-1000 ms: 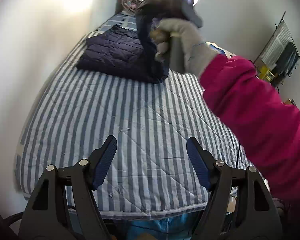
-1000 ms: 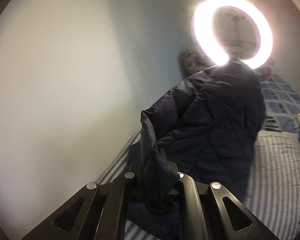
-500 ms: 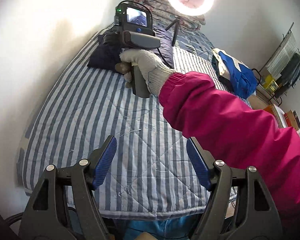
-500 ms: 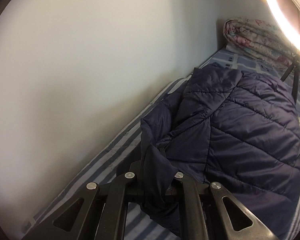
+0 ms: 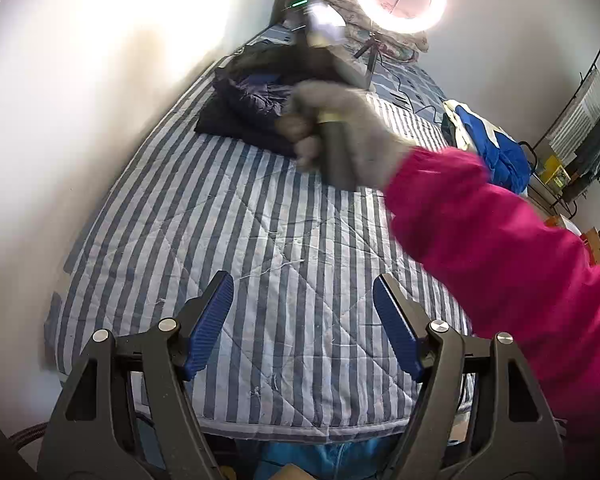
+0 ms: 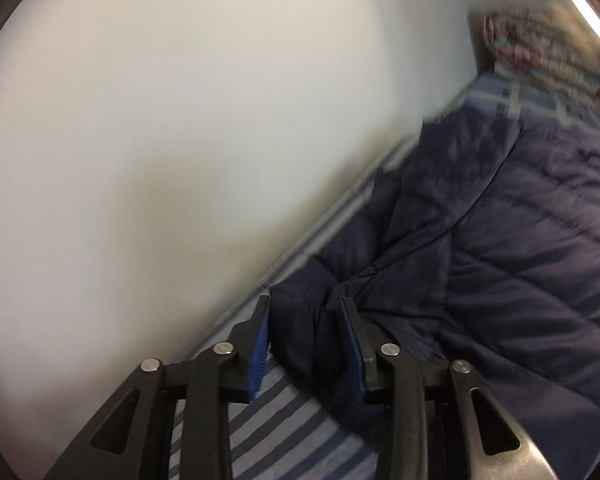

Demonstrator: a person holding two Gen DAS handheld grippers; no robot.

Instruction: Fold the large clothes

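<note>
Navy quilted jacket (image 6: pixel 500 248) lies bunched on the striped bed (image 5: pixel 228 240), upper middle of the left-wrist frame by the wall. My right hand-held gripper (image 6: pixel 306 332) has its jaws part open with a fold of jacket edge between them; my left hand-held gripper (image 5: pixel 303 320) is wide open with nothing in it, low in frame. Looks soft, puffy, light, probably slippery, so I'd take it by a hem or seam, not the padding.

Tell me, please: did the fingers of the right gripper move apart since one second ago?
Yes. In the right wrist view the right gripper now stands partly open around the navy jacket fold, blue pads showing; earlier it was clamped tight on it.
</note>
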